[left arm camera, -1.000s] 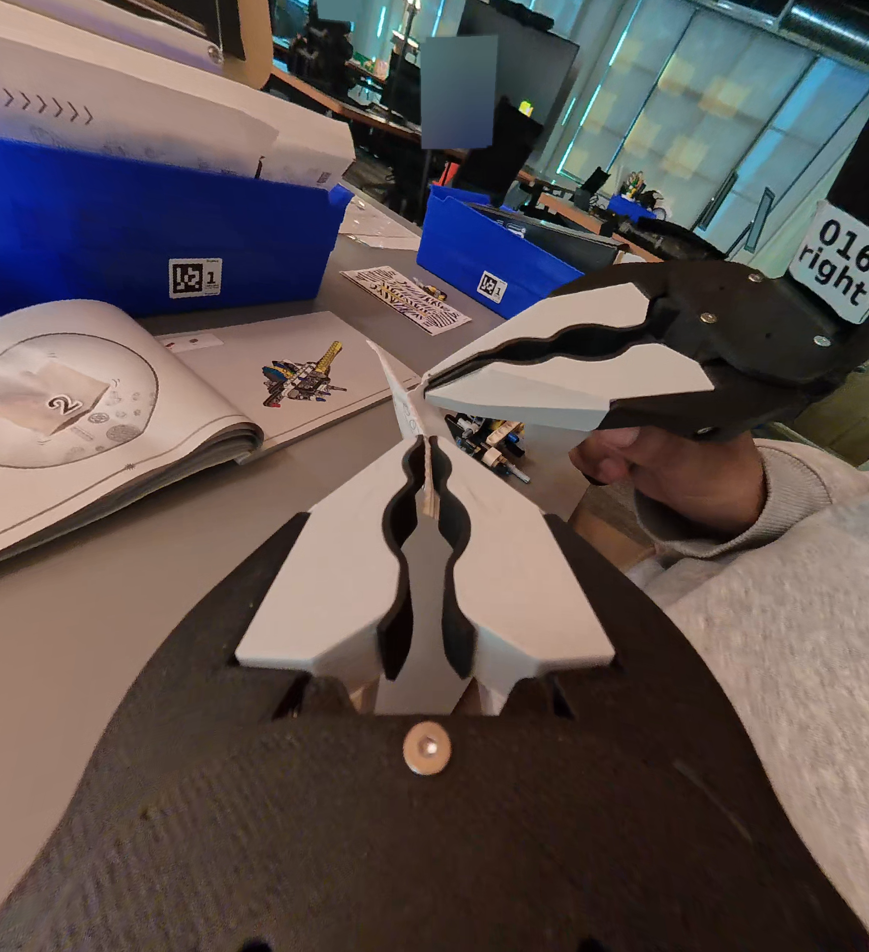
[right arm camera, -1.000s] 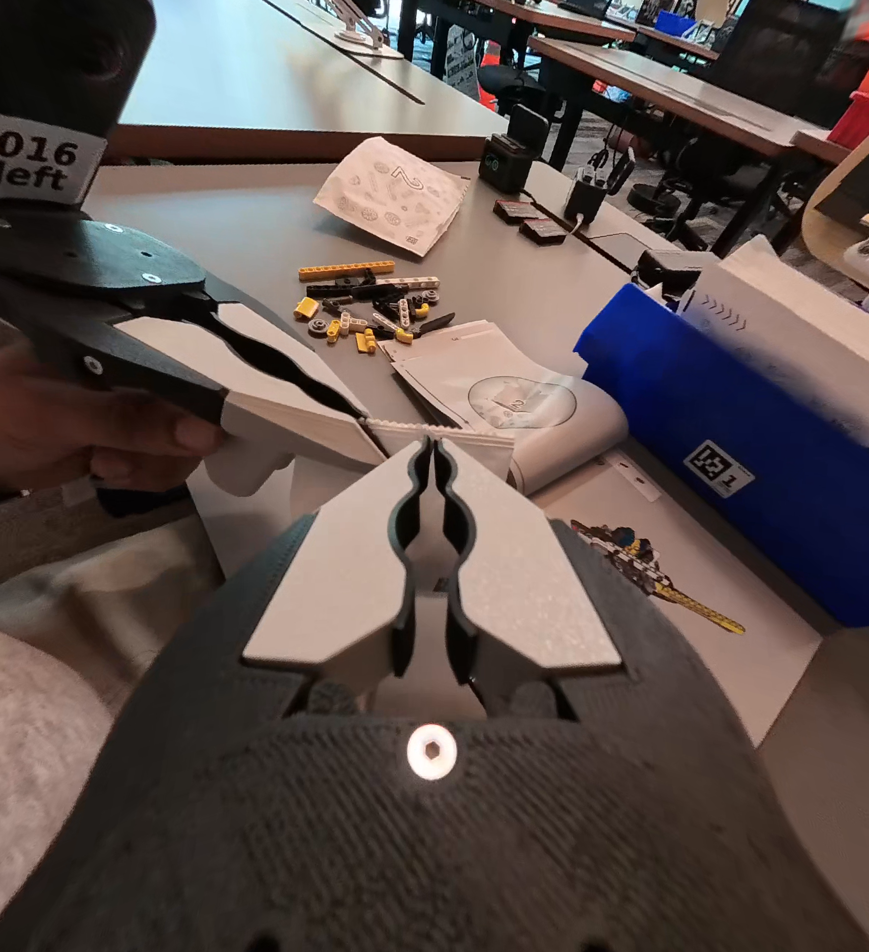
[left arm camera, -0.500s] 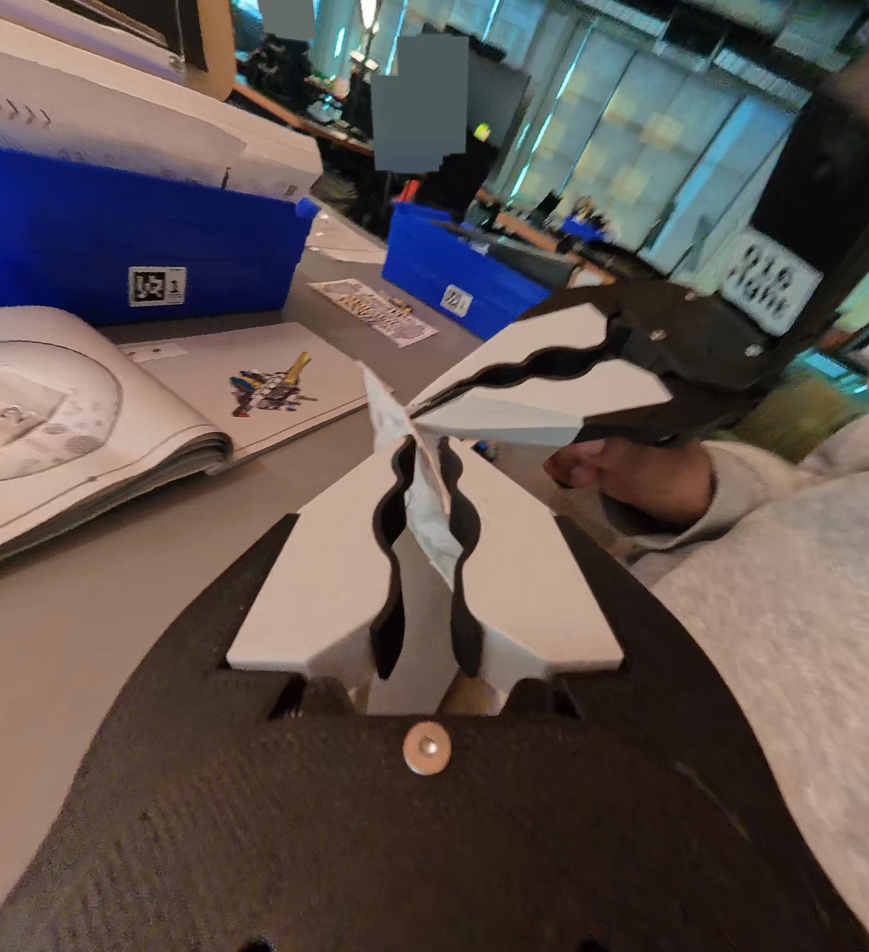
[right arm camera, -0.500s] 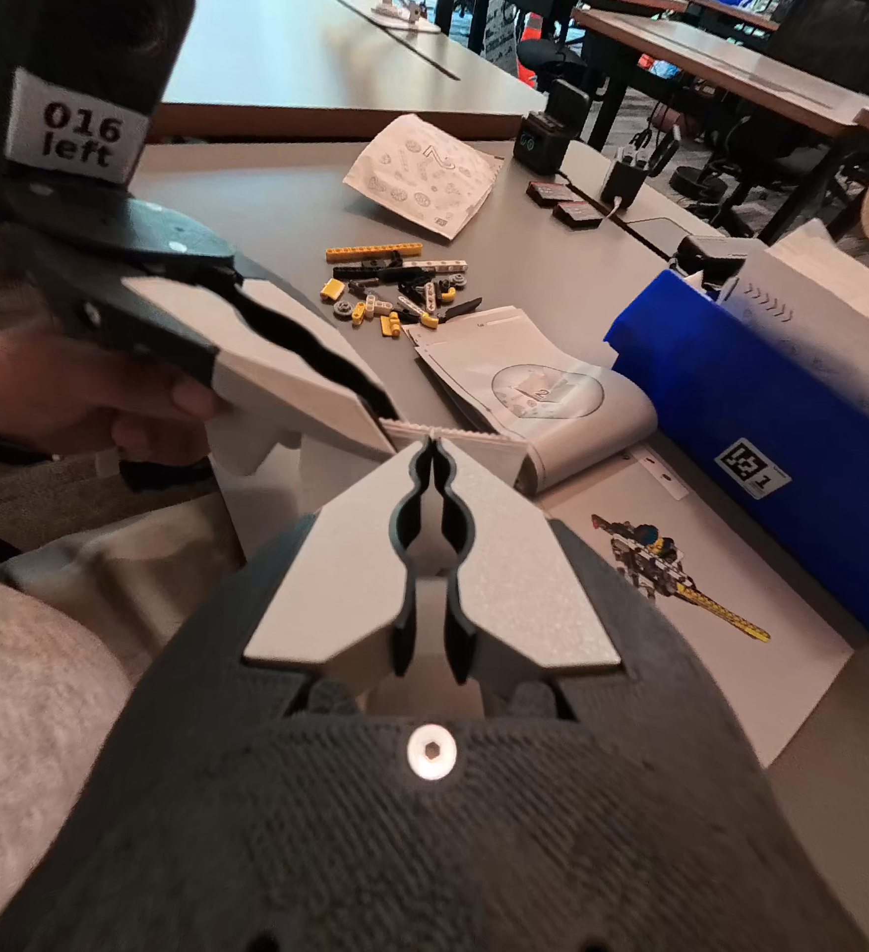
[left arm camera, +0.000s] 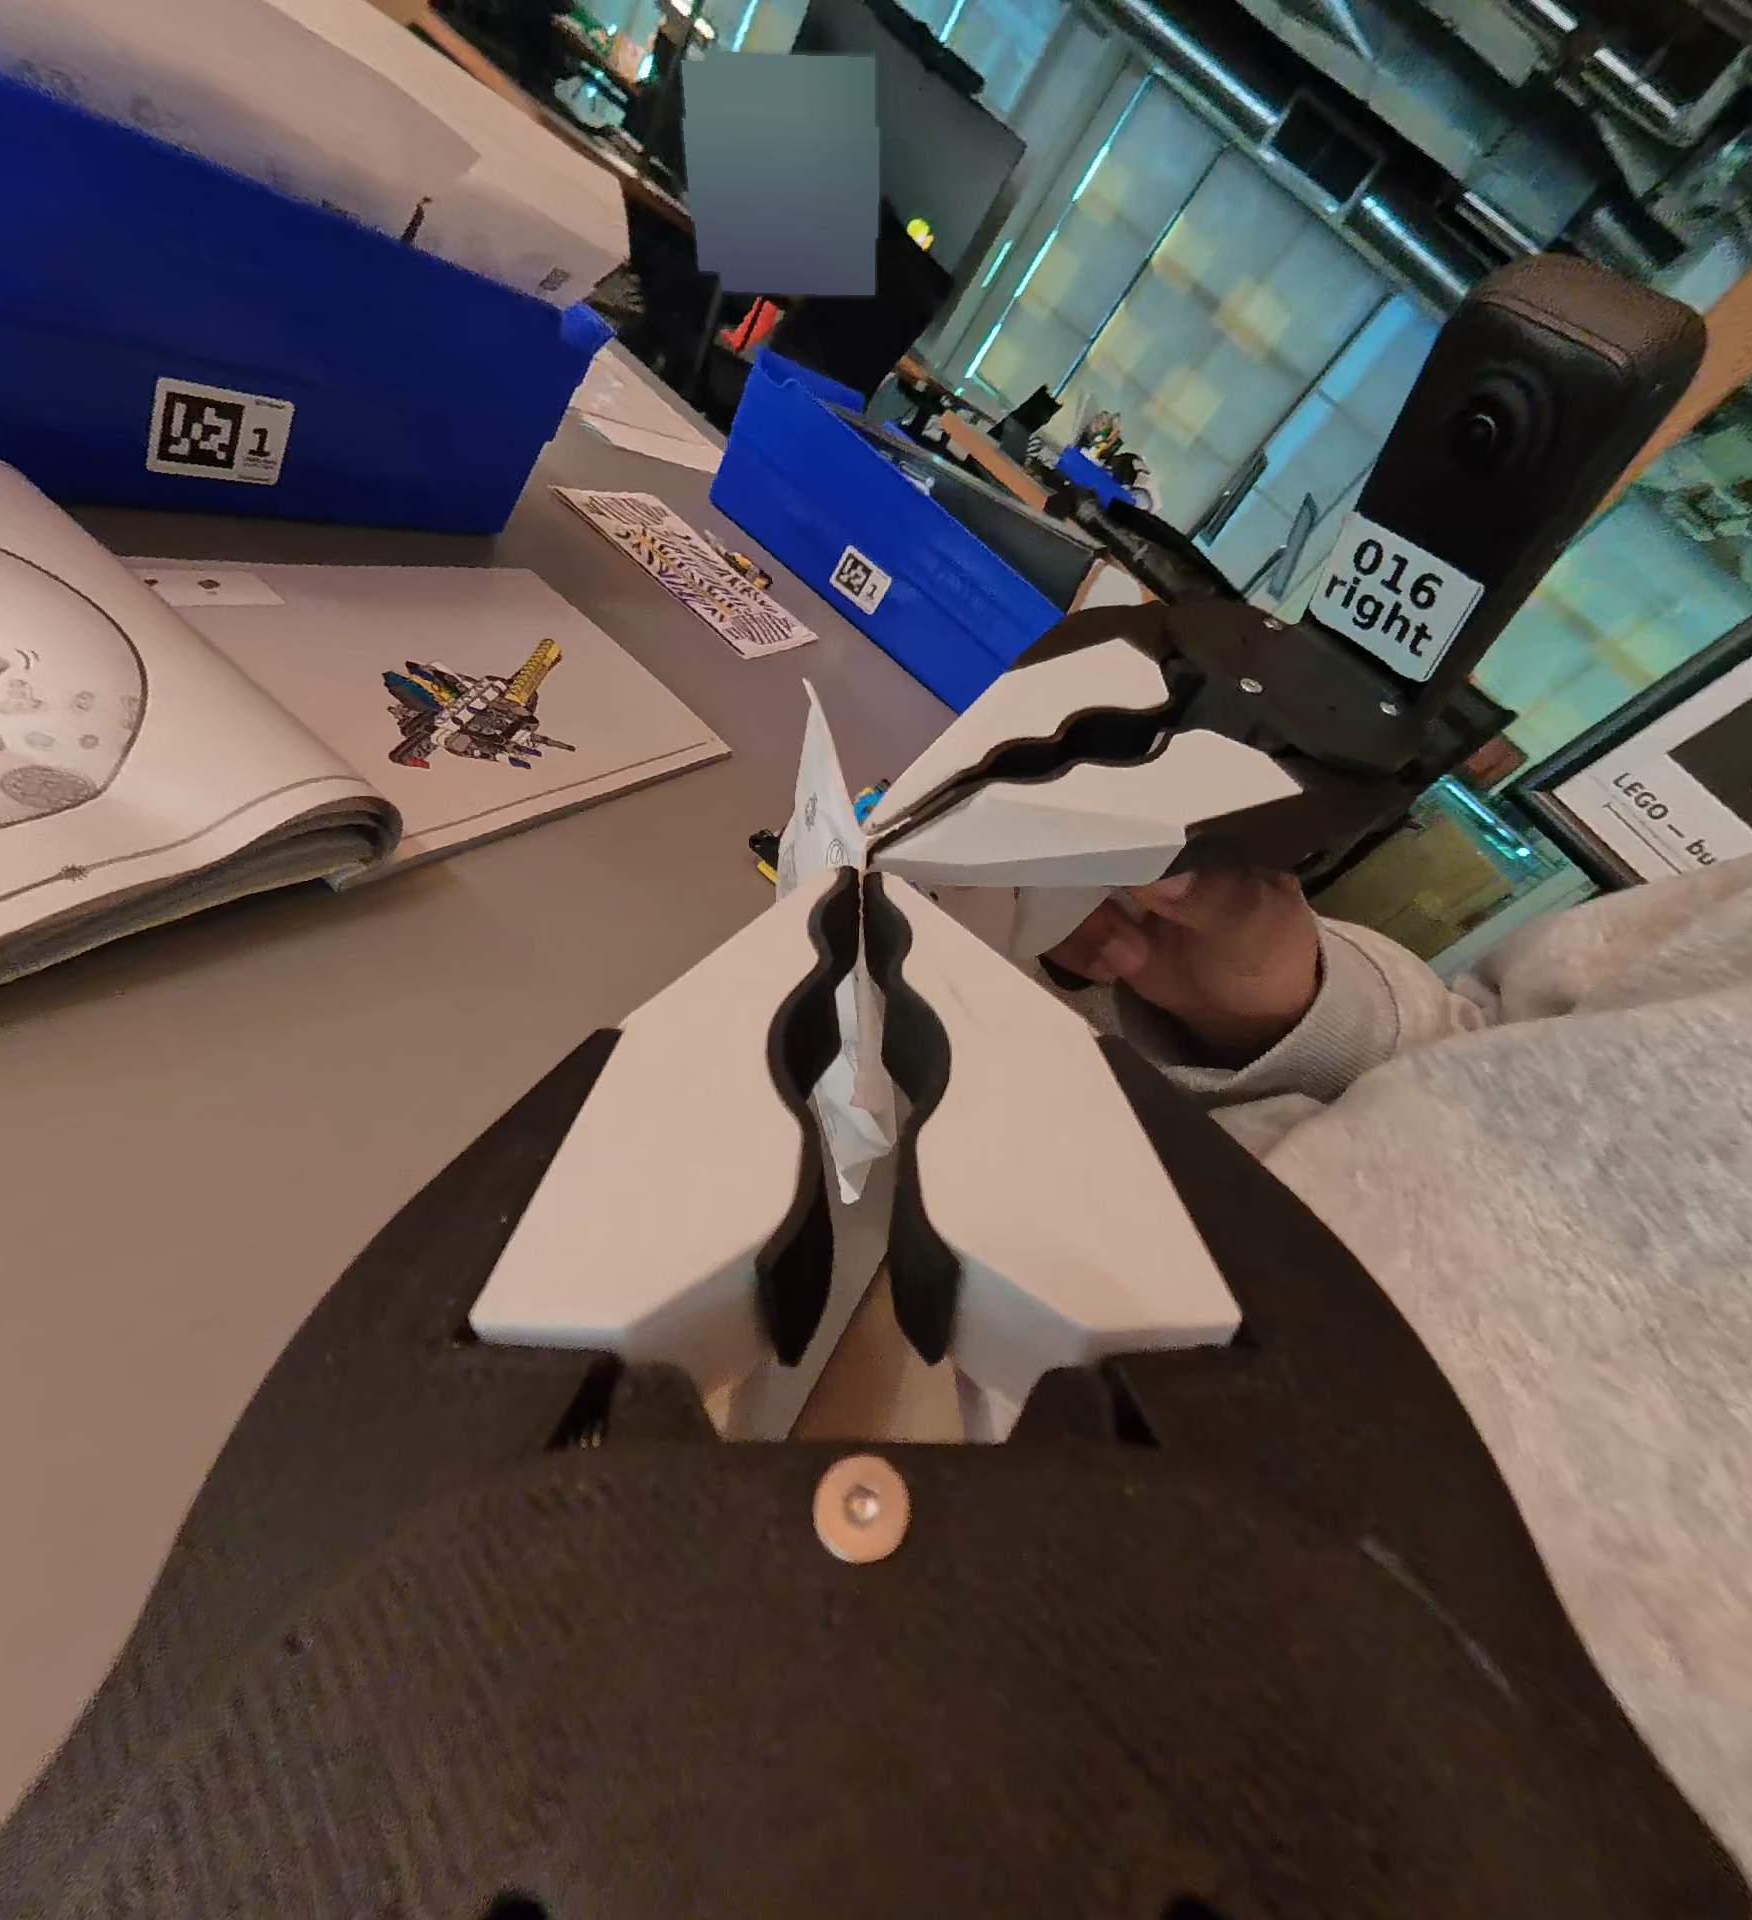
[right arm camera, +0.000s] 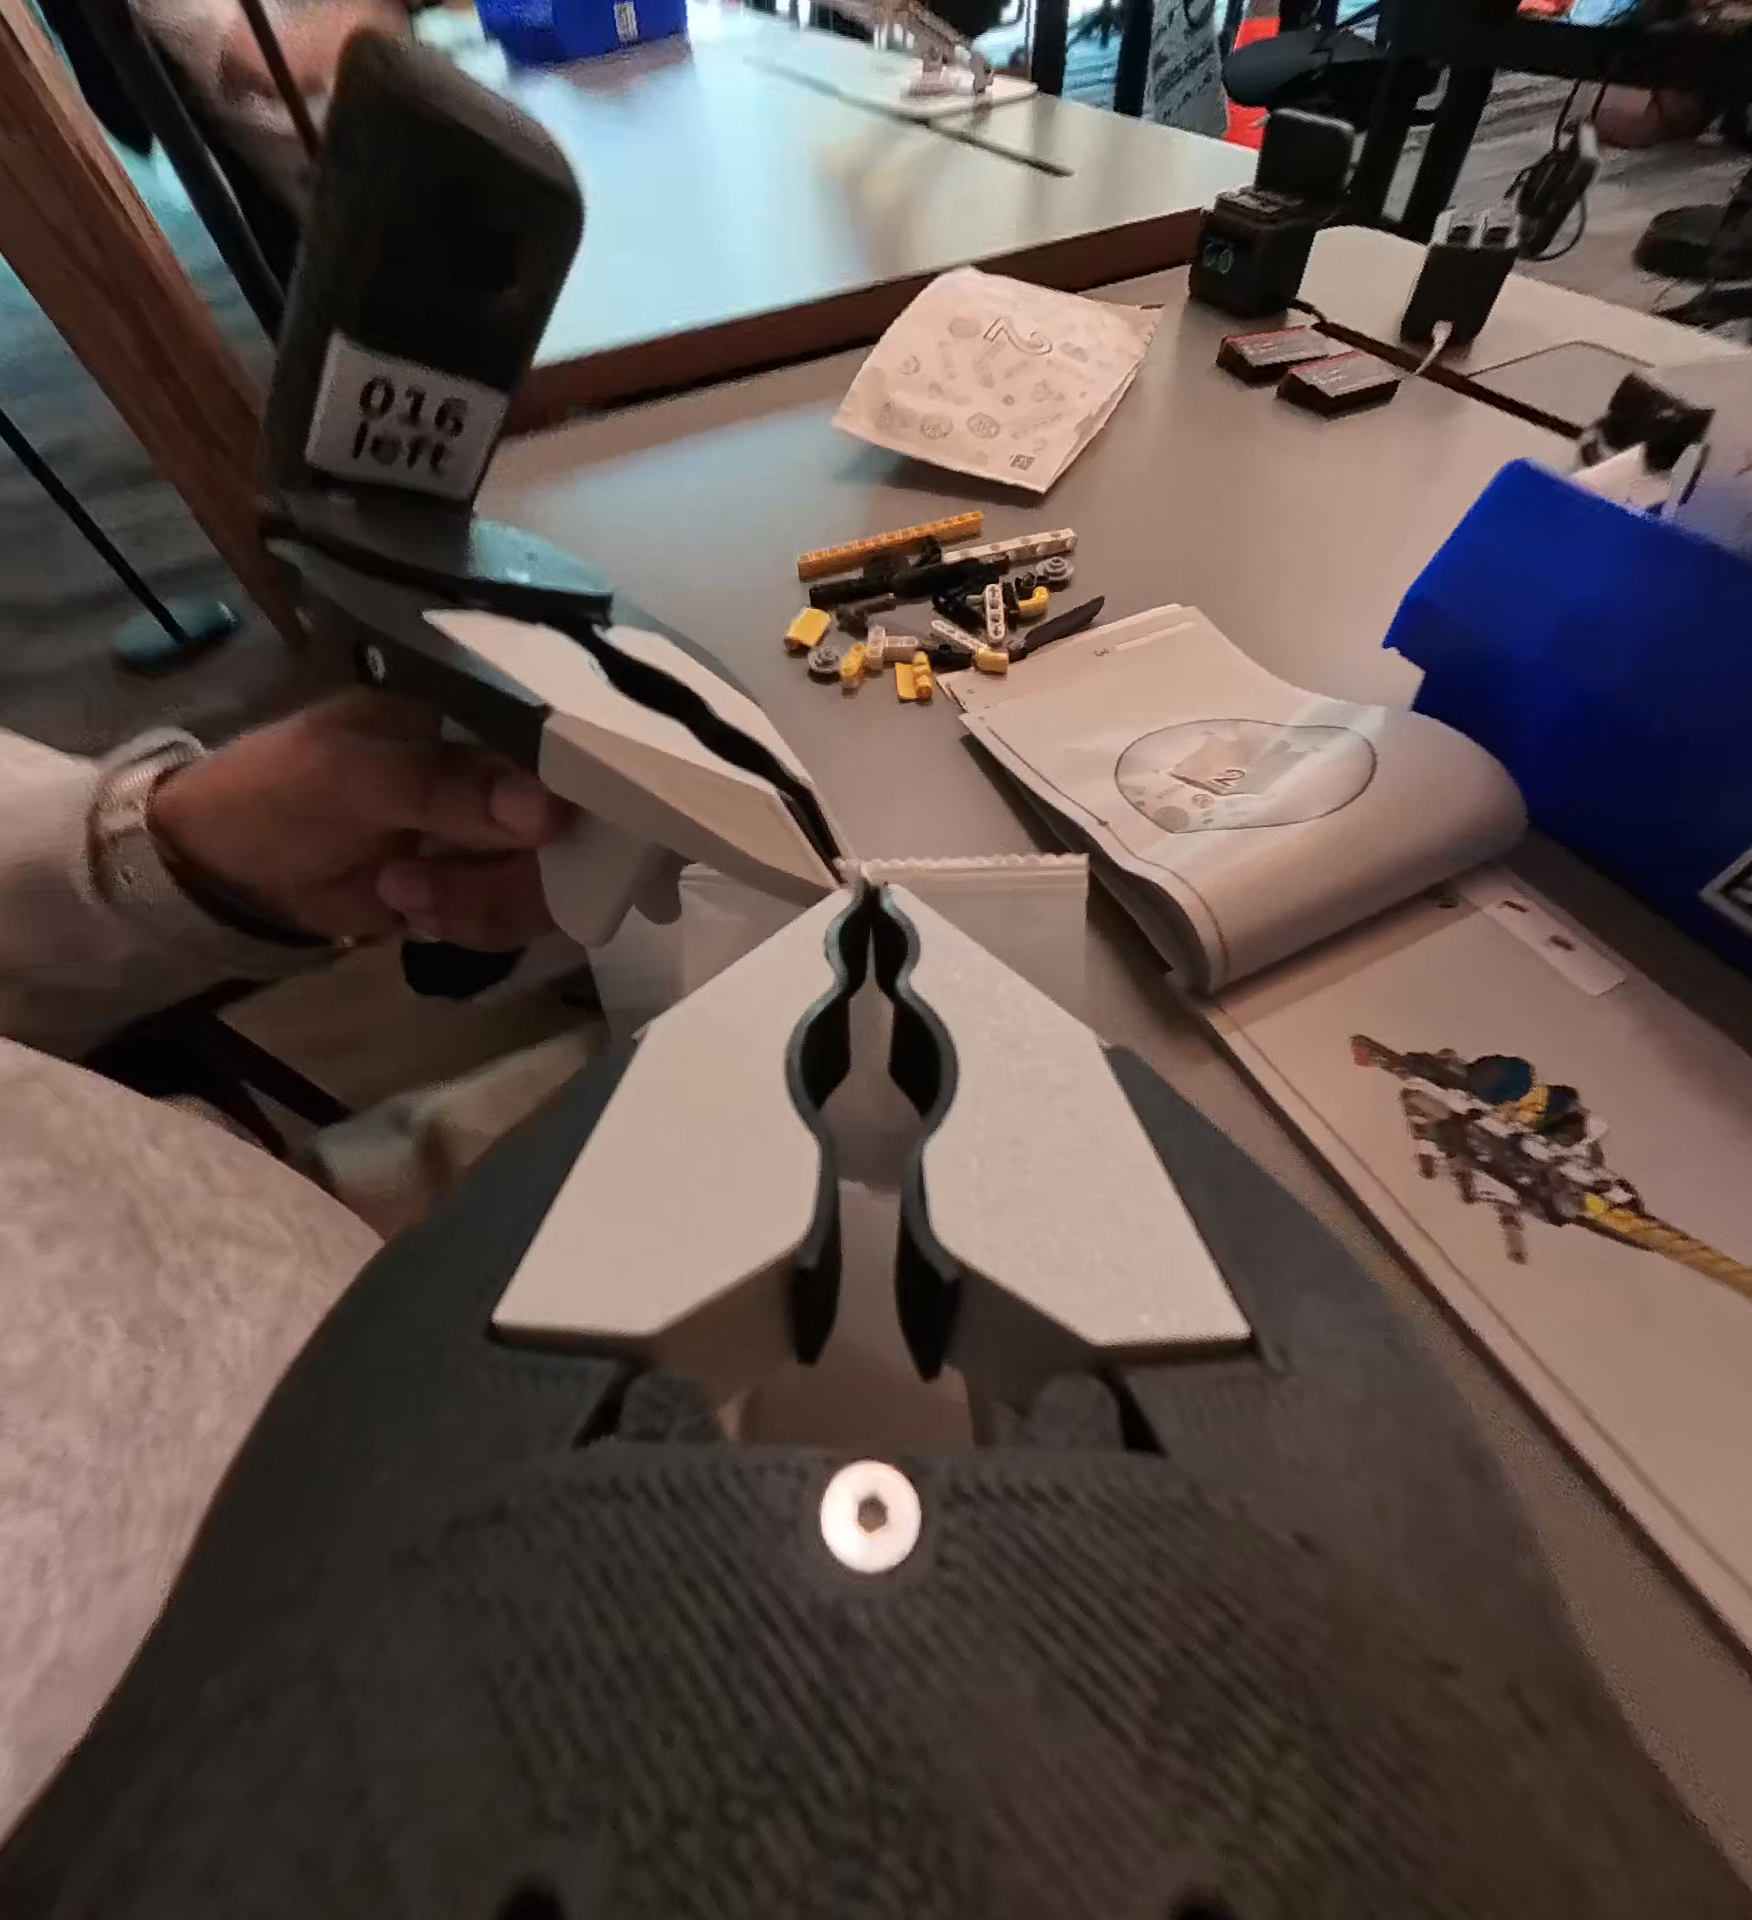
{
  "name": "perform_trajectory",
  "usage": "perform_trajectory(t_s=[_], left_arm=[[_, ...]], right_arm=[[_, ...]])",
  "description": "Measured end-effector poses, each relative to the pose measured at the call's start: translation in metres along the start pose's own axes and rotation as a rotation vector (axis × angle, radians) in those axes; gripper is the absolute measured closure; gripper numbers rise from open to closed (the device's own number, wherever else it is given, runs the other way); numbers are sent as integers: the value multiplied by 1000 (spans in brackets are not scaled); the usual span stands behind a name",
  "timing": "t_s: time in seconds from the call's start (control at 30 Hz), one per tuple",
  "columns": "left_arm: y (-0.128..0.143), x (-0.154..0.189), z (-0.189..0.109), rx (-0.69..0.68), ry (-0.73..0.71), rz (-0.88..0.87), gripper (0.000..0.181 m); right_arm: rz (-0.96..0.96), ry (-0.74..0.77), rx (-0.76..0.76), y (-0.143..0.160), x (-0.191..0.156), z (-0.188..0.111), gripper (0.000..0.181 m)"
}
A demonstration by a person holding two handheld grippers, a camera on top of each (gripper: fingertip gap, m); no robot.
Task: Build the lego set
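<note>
Both grippers pinch one white paper parts bag above the bench edge.

Left wrist view: the left gripper (left arm camera: 859, 883) is clamped on the paper bag (left arm camera: 818, 790), whose crumpled paper runs down between its fingers; the right gripper (left arm camera: 877, 831) bites the same bag from the right, tips touching. Right wrist view: the right gripper (right arm camera: 864, 896) is closed on the bag's serrated edge (right arm camera: 986, 883); loose lego pieces (right arm camera: 939, 613) lie farther off on the bench (right arm camera: 706, 499), beside the open instruction booklet (right arm camera: 1236, 790).
</note>
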State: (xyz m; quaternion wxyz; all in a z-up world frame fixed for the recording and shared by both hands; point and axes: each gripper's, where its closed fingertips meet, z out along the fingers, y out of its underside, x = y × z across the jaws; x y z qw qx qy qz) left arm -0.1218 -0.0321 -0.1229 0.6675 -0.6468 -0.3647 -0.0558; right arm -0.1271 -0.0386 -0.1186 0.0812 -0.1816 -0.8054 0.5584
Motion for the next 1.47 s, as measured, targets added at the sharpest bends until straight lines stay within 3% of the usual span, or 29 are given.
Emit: perform_trajectory(t_s=[0.03,0.13,0.3,0.43,0.6,0.7,0.8,1.07,1.2,1.47], left_arm=[[-3,1,0,2,-19,8,181],[-8,2,-1,32,-70,25,181],[-10,-4,0,67,-134,17,181],[-11,-8,1,50,-260,150,181],[-17,-2,0,81,-288,227,181],[-22,4,-3,129,-171,93,181],[-21,5,-7,167,-28,-71,181],[-10,6,-4,49,-78,101,181],[-5,8,-1,22,-86,142,181],[-9,6,-4,37,-93,136,181]], right_arm=[[57,-17,22,-3,0,-1,181],[209,-53,65,-9,2,-1,181],[220,20,79,-10,8,4,181],[202,61,83,-10,10,7,181],[439,-80,172,-18,9,3,181],[575,-199,225,-24,5,-1,181],[461,-189,159,-20,0,1,181],[33,4,107,-20,-4,-2,180],[-38,36,46,-16,-5,0,181],[-106,54,66,-20,-8,-7,176]])
